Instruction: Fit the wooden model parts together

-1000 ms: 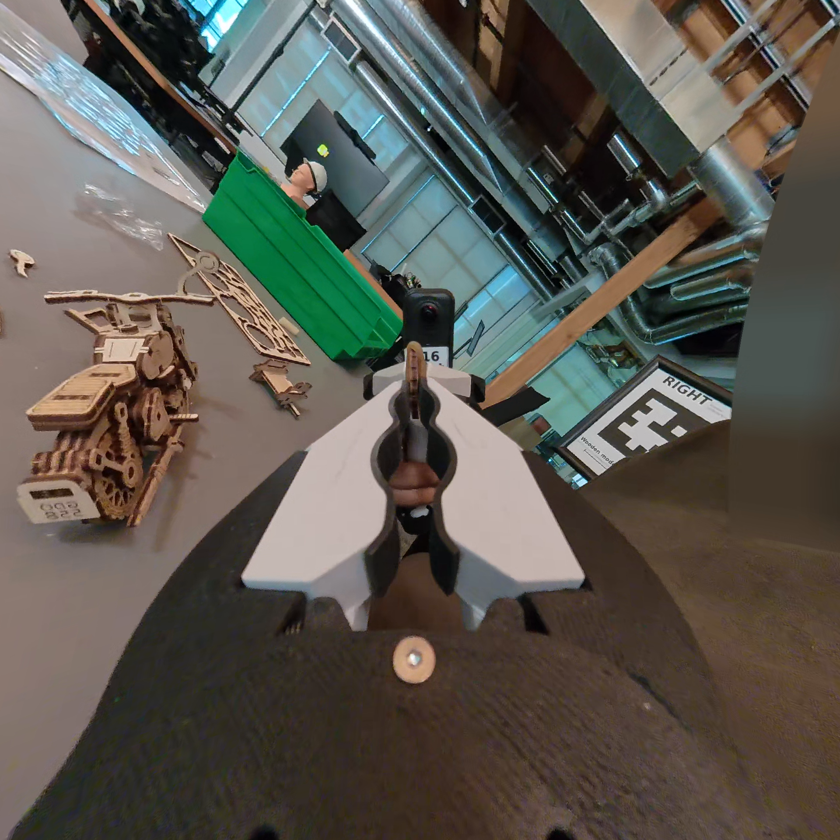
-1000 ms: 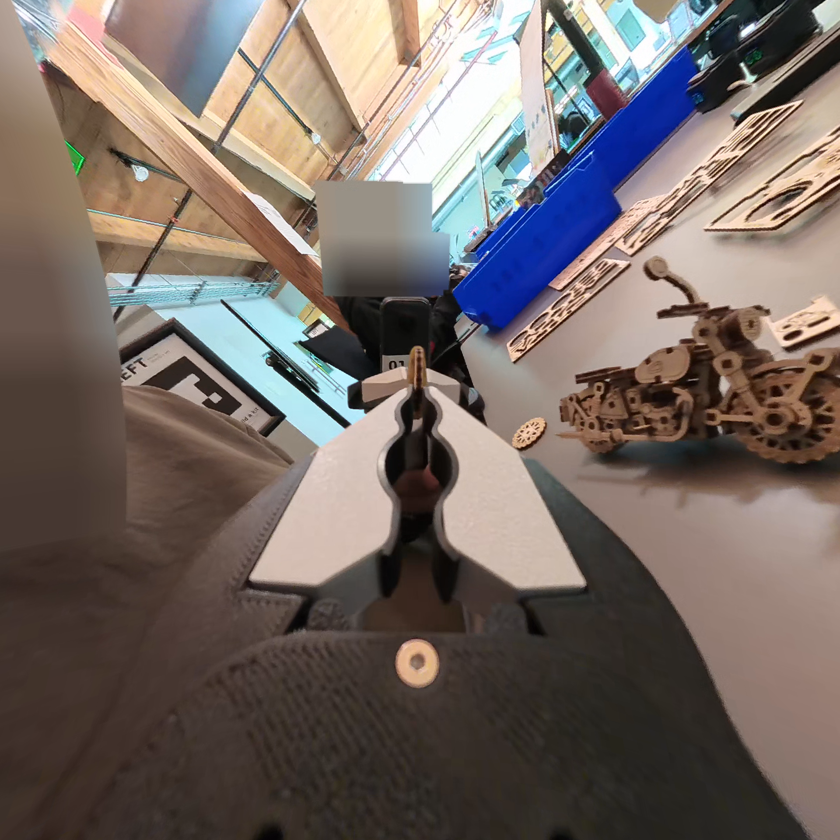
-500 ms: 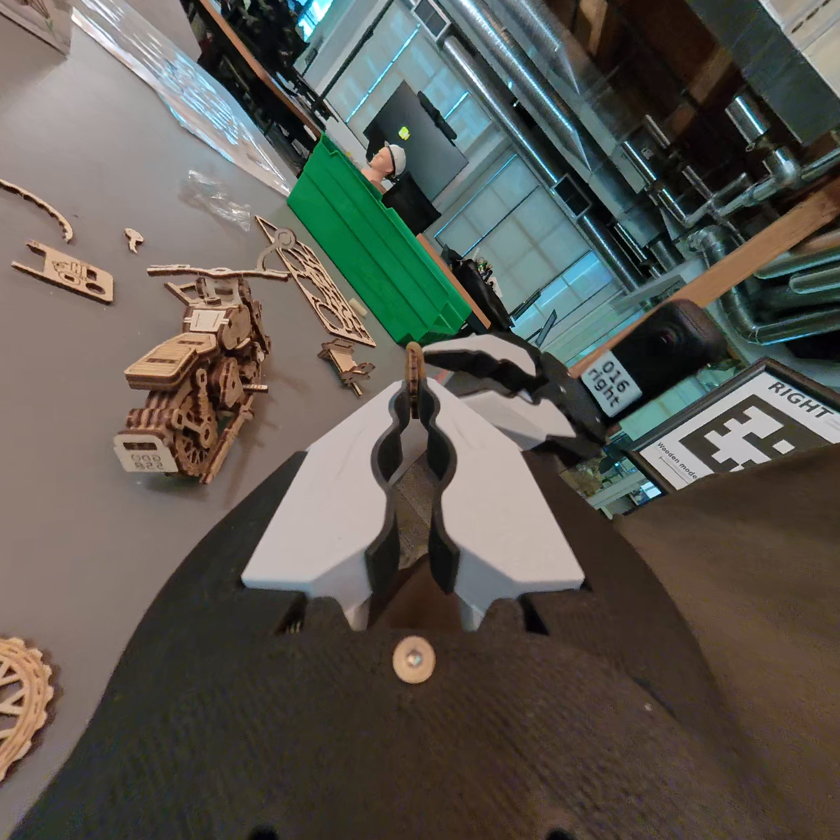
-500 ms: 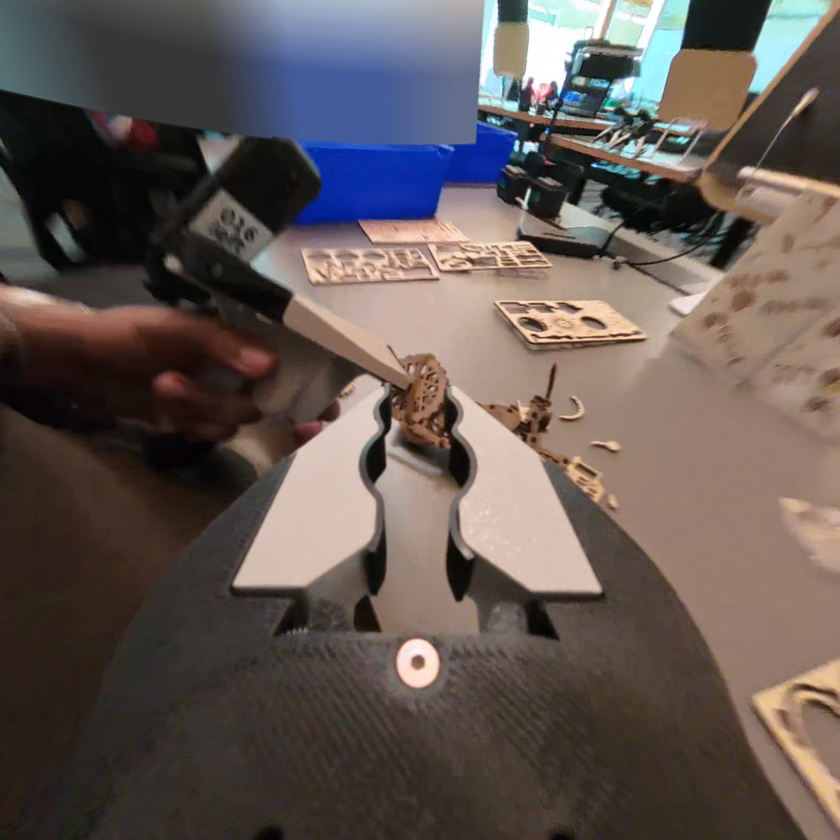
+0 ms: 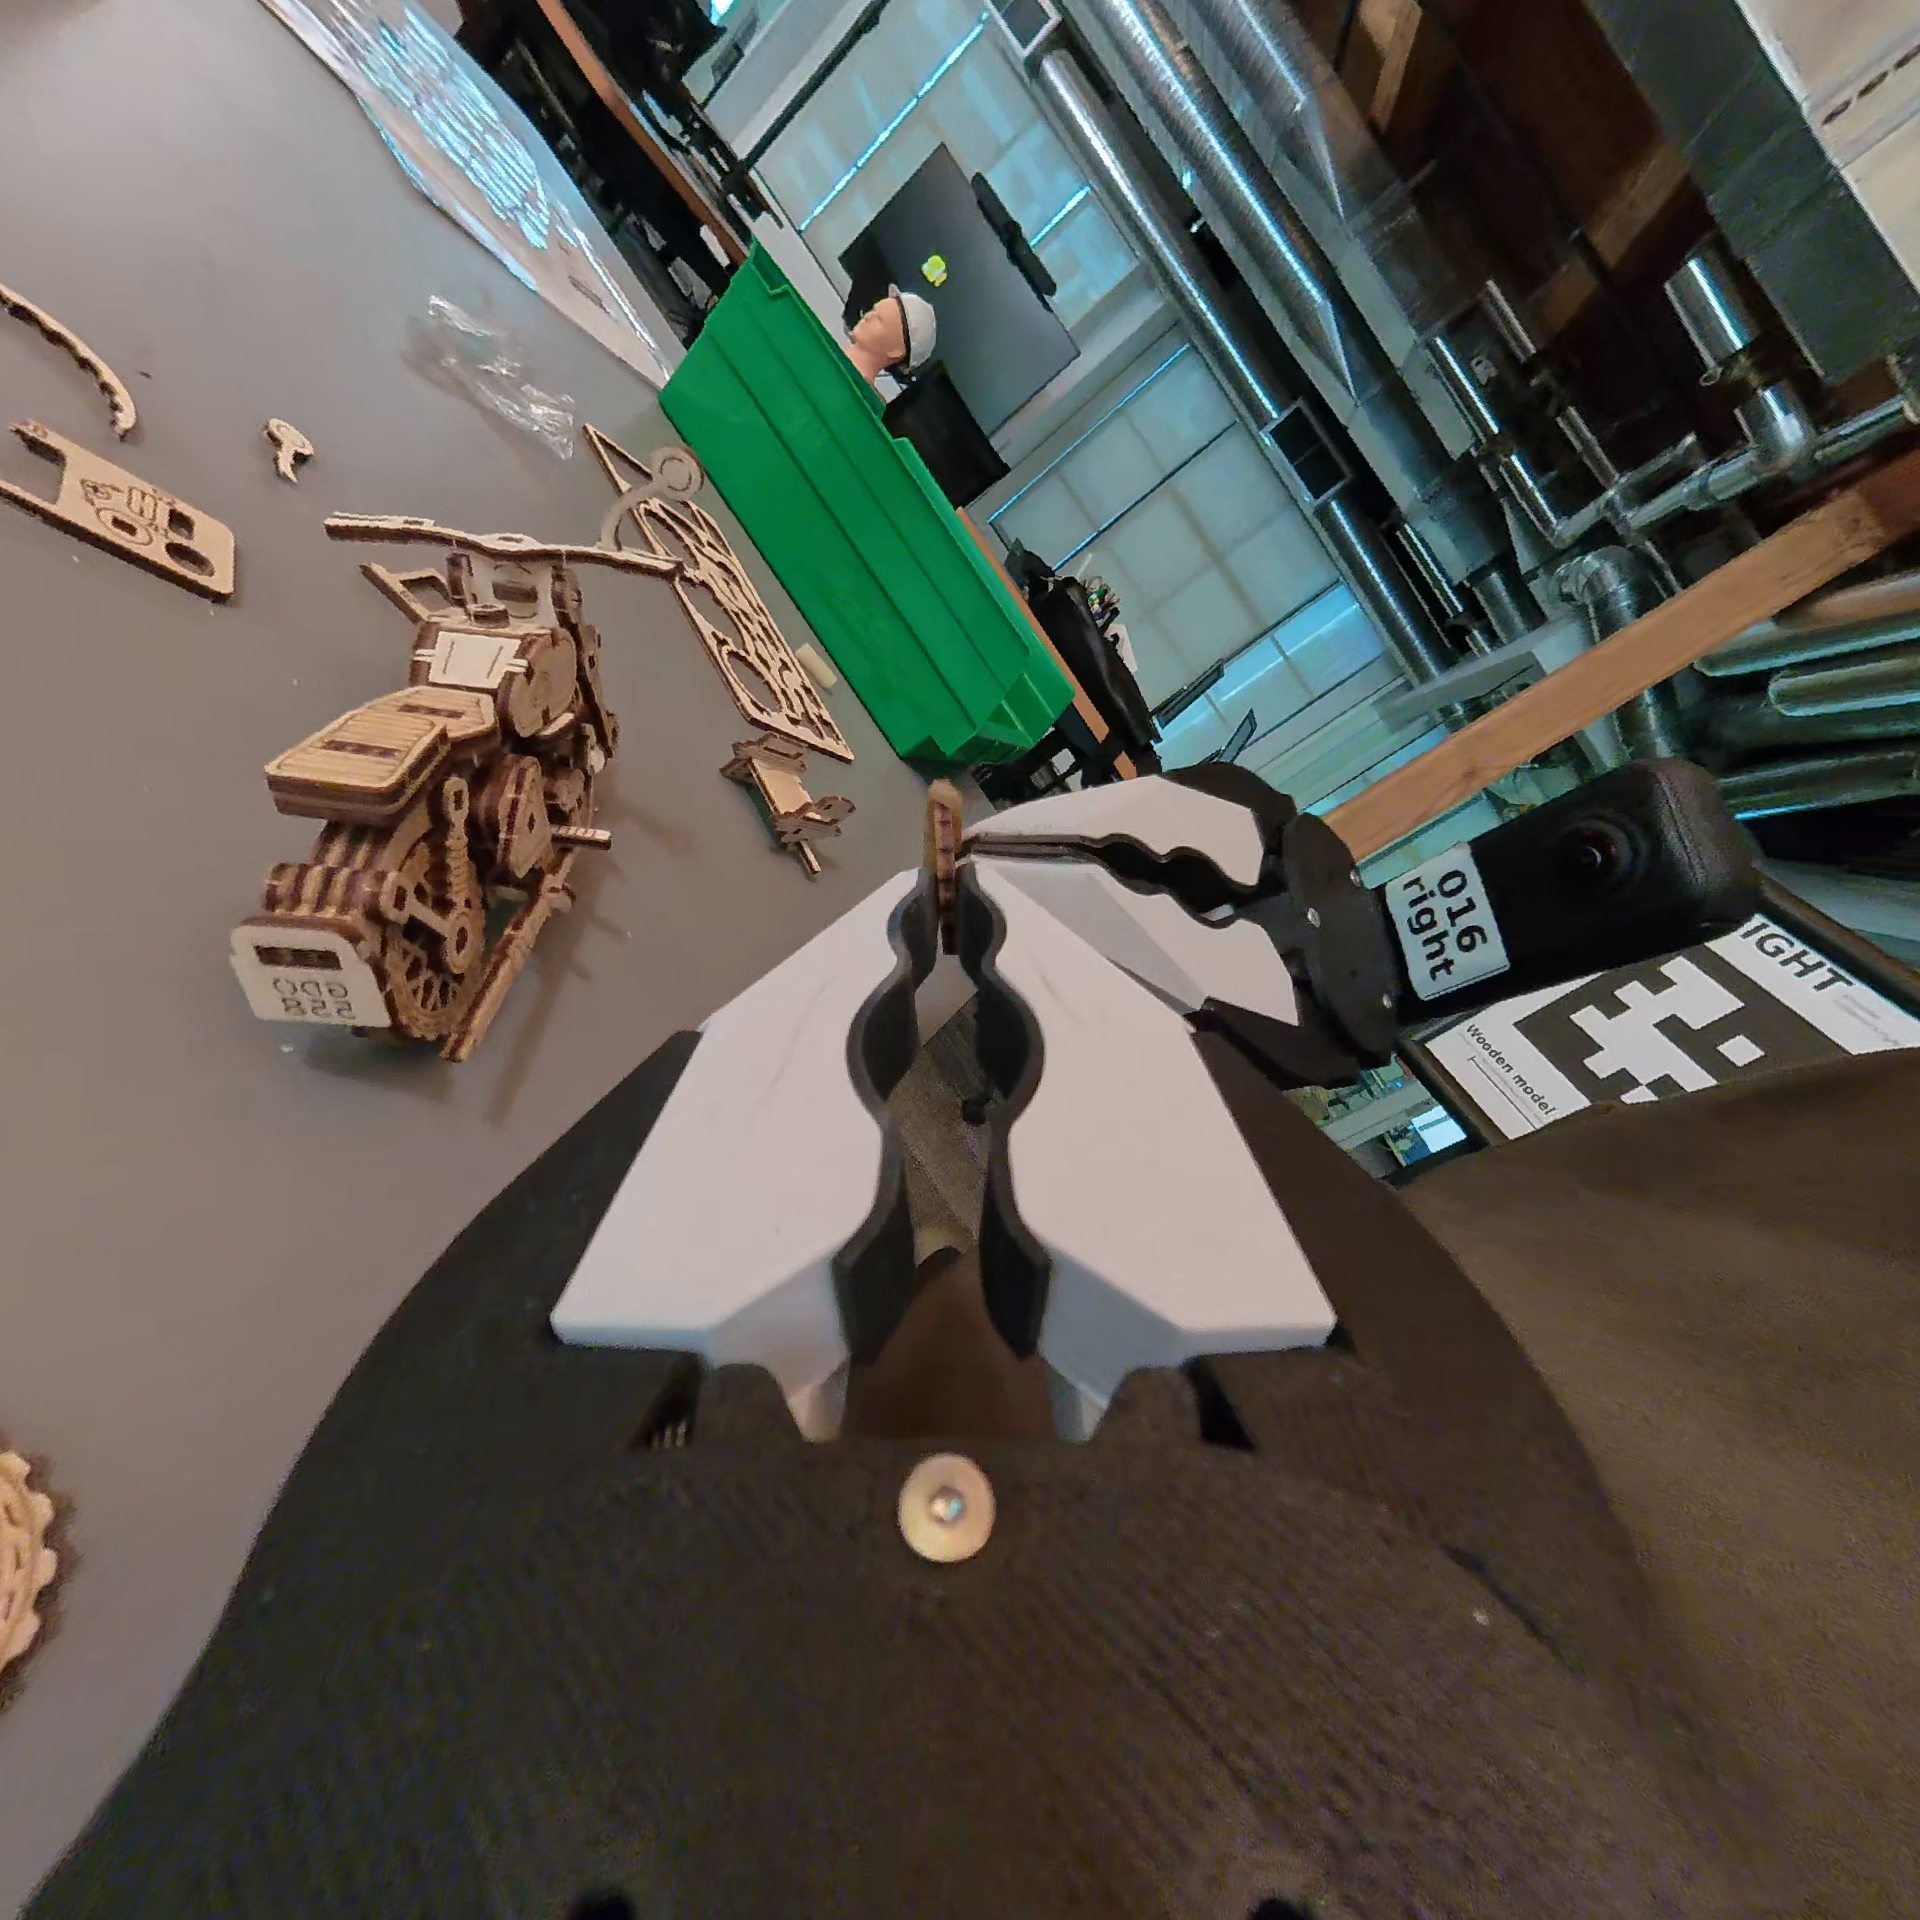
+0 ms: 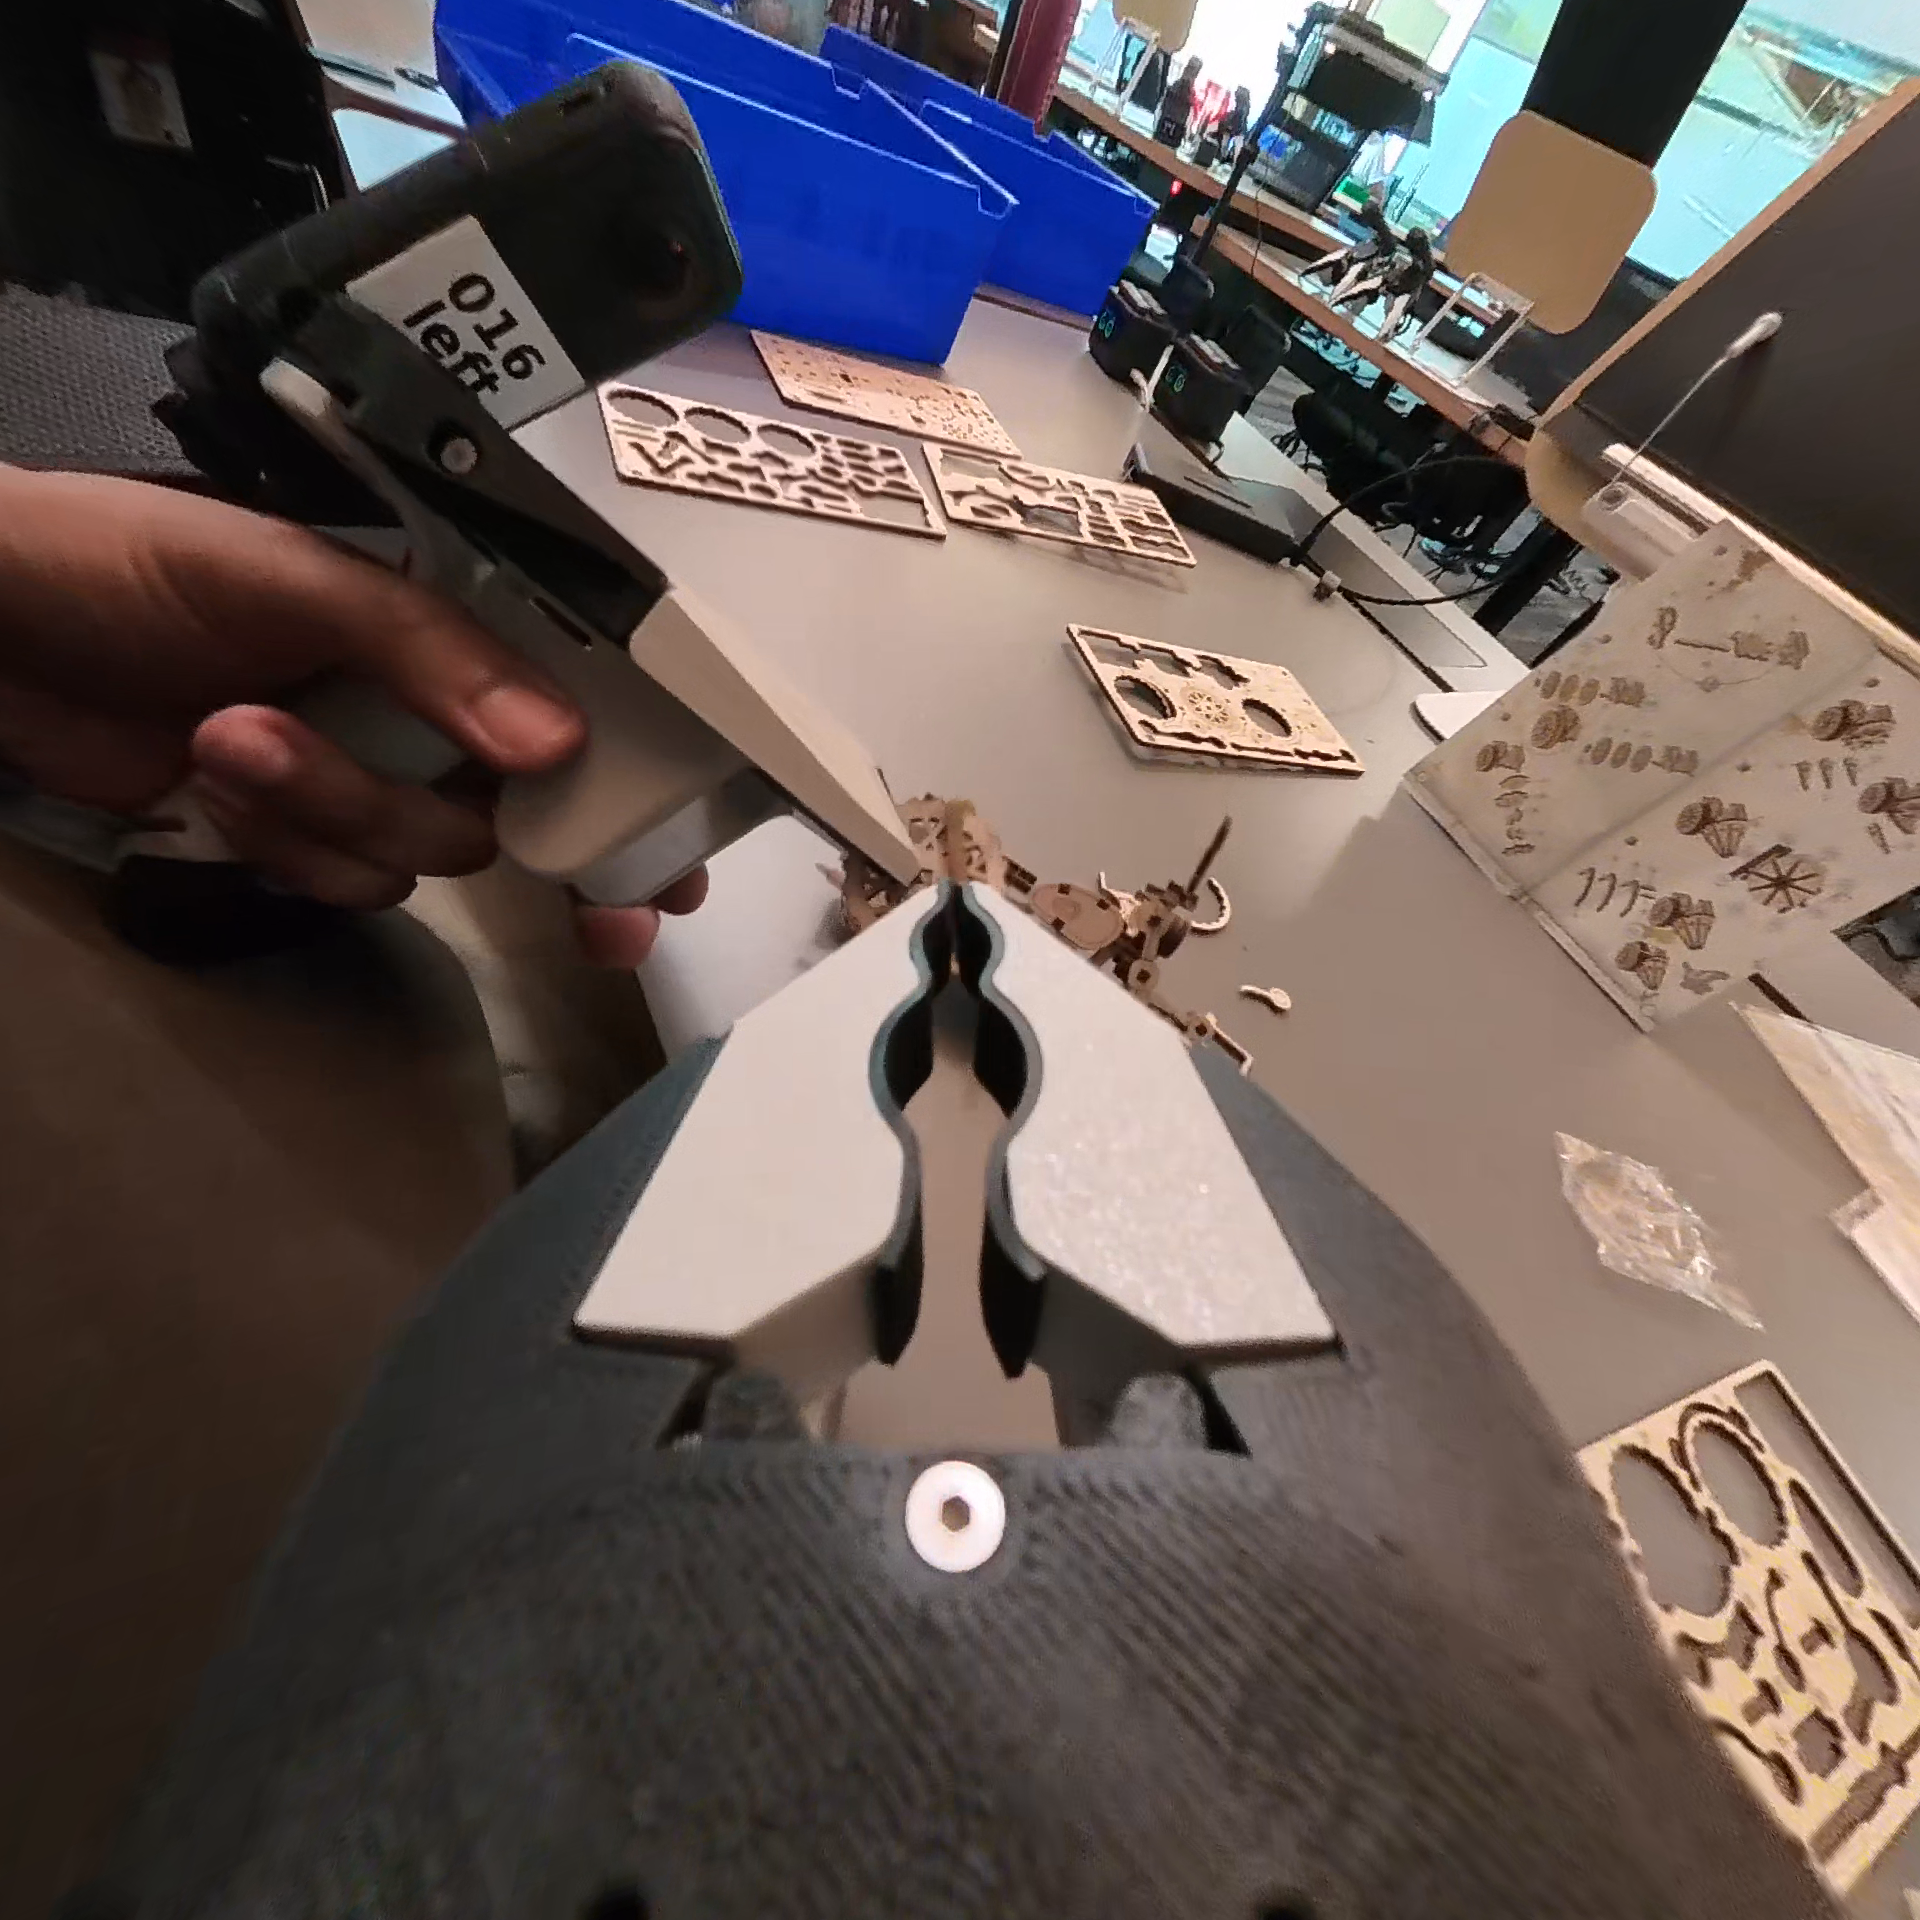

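My left gripper (image 5: 940, 883) is shut on a small thin wooden part (image 5: 941, 831), seen edge-on between its tips. My right gripper (image 5: 977, 844) comes in from the right with its tips meeting that part. In the right wrist view my right gripper (image 6: 951, 906) is shut at the tips on the pierced wooden part (image 6: 961, 836), and the left gripper (image 6: 894, 852), held by a hand, pinches it from the left. Both hold it above the grey table. The built wooden motorcycle (image 5: 447, 810) stands on the table to the left; it also shows behind the part (image 6: 1101, 920).
A green bin (image 5: 862, 540) and blue bins (image 6: 831, 208) stand at the table's far sides. Punched wooden sheets (image 6: 769, 478) (image 6: 1216, 717) (image 6: 1787, 1621), an instruction sheet (image 6: 1683, 769), a plastic bag (image 6: 1642, 1226), a gear (image 5: 16, 1548) and loose parts (image 5: 114, 514) lie about. My two grippers' fingertips are within a few centimetres of each other. It is some 12 centimeters from my left tips to the gear (image 5: 16, 1548).
The grippers faced each other head-on a second ago. The right one has swung round to meet the part from the side, and both views now tilt down over the table.
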`<state>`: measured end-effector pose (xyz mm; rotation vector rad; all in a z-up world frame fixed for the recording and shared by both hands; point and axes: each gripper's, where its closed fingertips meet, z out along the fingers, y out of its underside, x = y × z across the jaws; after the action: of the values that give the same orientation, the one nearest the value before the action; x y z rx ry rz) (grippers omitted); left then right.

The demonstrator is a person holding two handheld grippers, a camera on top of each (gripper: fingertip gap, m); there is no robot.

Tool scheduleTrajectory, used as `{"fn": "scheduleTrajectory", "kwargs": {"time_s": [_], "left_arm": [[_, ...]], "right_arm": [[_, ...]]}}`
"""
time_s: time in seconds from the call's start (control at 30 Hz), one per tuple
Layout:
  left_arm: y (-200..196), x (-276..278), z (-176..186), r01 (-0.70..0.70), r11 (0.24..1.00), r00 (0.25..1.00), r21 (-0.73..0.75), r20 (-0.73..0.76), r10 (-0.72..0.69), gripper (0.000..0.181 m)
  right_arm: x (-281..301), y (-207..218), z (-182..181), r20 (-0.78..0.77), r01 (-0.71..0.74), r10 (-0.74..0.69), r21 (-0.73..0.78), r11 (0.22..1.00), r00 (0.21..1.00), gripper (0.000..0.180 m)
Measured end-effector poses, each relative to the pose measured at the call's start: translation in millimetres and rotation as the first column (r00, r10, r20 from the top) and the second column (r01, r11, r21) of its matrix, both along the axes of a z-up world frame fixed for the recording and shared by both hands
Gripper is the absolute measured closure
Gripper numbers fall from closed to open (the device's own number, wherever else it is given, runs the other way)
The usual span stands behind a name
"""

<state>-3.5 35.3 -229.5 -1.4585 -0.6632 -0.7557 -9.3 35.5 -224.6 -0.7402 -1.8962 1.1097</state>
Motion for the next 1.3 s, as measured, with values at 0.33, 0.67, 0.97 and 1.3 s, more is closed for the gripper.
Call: {"fn": "scheduleTrajectory", "kwargs": {"time_s": [0.33, 0.67, 0.97, 1.3], "left_arm": [[-0.3, -1.3, -3.6, -0.001, 1.0, 1.0, -0.025, -0.006, 0.001, 0.178], [-0.1, 1.0, -2.1, 0.019, 1.0, 0.999, -0.005, 0.032, -0.019, 0.178], [0.0, 1.4, -4.3, 0.004, 0.998, 0.996, -0.058, -0.085, -0.009, 0.177], [1.2, 3.7, -3.9, -0.123, 0.981, 0.873, -0.151, -0.486, 0.035, 0.176]], "right_arm": [[1.9, 7.6, 14.0, 0.036, -0.035, 0.045, -0.241, 0.97, 0.998, 0.18], [2.2, -8.1, -4.0, -0.015, -0.054, 0.054, -0.017, 0.998, 0.998, 0.166], [1.9, -6.8, -6.7, 0.021, -0.051, 0.052, -0.024, 0.998, 0.998, 0.169], [1.8, -1.5, -4.2, 0.025, -0.031, 0.032, -0.049, 0.998, 0.999, 0.178]]}}
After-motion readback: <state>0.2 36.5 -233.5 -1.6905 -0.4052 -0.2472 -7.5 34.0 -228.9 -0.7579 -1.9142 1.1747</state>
